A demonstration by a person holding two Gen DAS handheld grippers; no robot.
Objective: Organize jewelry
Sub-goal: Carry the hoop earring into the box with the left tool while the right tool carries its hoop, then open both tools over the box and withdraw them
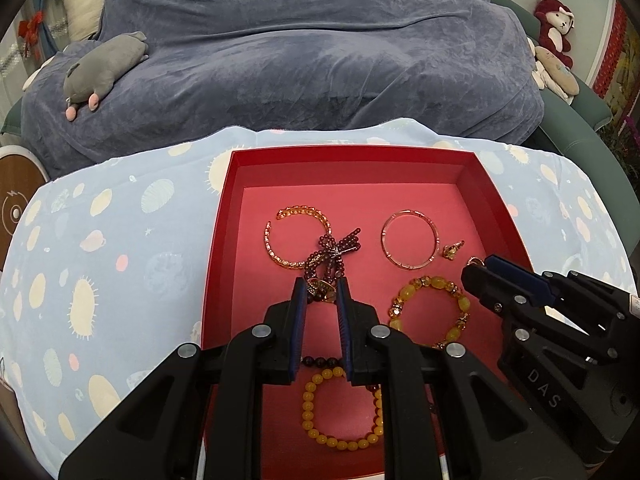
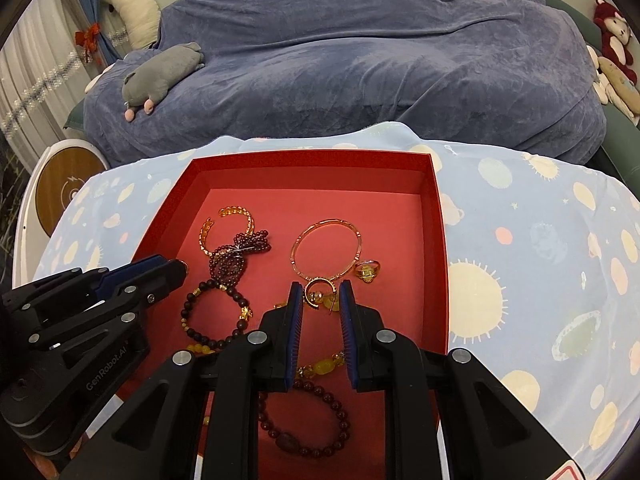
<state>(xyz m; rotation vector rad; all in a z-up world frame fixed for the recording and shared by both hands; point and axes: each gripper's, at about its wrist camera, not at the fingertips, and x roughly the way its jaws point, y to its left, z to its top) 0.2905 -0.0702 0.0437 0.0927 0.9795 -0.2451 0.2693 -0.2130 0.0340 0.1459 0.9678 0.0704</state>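
Observation:
A red box (image 1: 352,162) (image 2: 438,280) holds jewelry: an amber cuff (image 1: 294,236), a dark bead knot (image 1: 334,254), a thin gold bangle (image 1: 408,244) (image 2: 326,246), yellow bead bracelets (image 1: 430,312) (image 1: 340,412), dark bead bracelets (image 2: 216,316) (image 2: 304,420) and a gold ring (image 2: 367,270). My left gripper (image 1: 322,292) holds a gold brooch-like piece (image 1: 322,290) between its fingertips. My right gripper (image 2: 321,294) holds a gold ring with a stone (image 2: 318,294) between its fingertips; it also shows in the left wrist view (image 1: 480,266).
The box sits on a light blue patterned cloth (image 1: 100,260) (image 2: 540,260). Behind is a sofa under a blue-grey blanket (image 1: 300,48) with plush toys (image 1: 102,72) (image 2: 614,40). A round white-and-wood device (image 2: 64,192) stands at the left.

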